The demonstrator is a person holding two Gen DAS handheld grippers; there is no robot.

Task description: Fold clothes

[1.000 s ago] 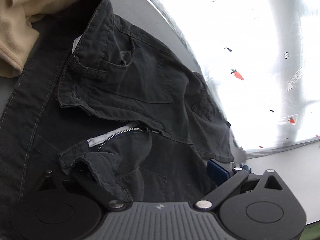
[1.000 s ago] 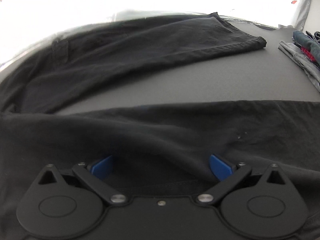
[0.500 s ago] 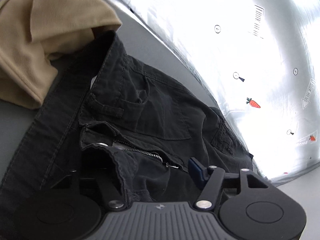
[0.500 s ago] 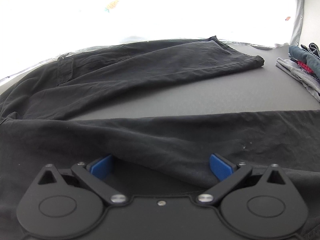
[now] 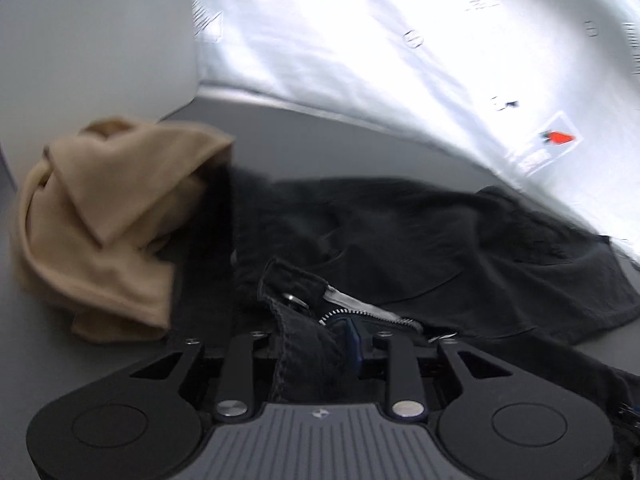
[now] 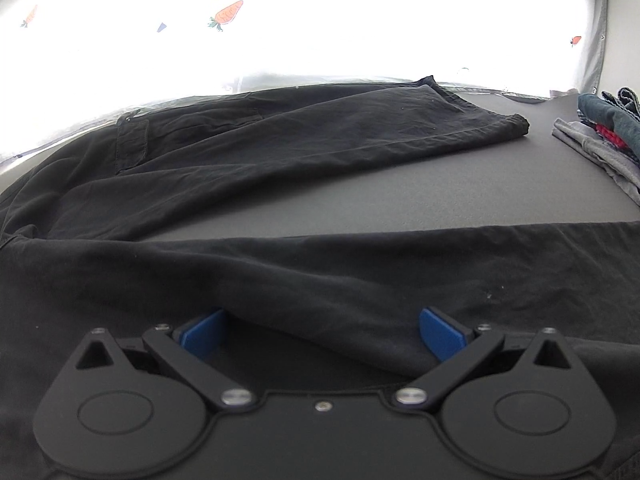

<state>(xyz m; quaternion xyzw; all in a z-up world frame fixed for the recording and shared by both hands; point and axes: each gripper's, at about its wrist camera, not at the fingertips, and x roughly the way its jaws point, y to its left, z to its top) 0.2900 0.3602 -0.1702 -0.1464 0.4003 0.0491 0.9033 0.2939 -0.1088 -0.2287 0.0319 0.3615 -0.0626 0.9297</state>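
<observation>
Black trousers (image 5: pixel 460 248) lie spread on the grey table (image 5: pixel 340 144), waist toward the left wrist camera, zip open. My left gripper (image 5: pixel 320 344) is shut on the waistband by the zip, fabric bunched between its fingers. In the right wrist view the trousers (image 6: pixel 280 152) stretch out with one leg across the back and the other leg across the front. My right gripper (image 6: pixel 324 328) is open, its blue pads (image 6: pixel 440 332) wide apart, with a fold of the near leg lying between them.
A crumpled tan garment (image 5: pixel 108 220) lies left of the waistband. A stack of folded clothes (image 6: pixel 600 136) sits at the far right of the table (image 6: pixel 440 192). A bright white curtain (image 6: pixel 320 20) with carrot prints hangs behind.
My left gripper closed on the waistband and swung, bringing the tan garment and far wall into view. The right gripper stayed open over the near leg, barely shifting.
</observation>
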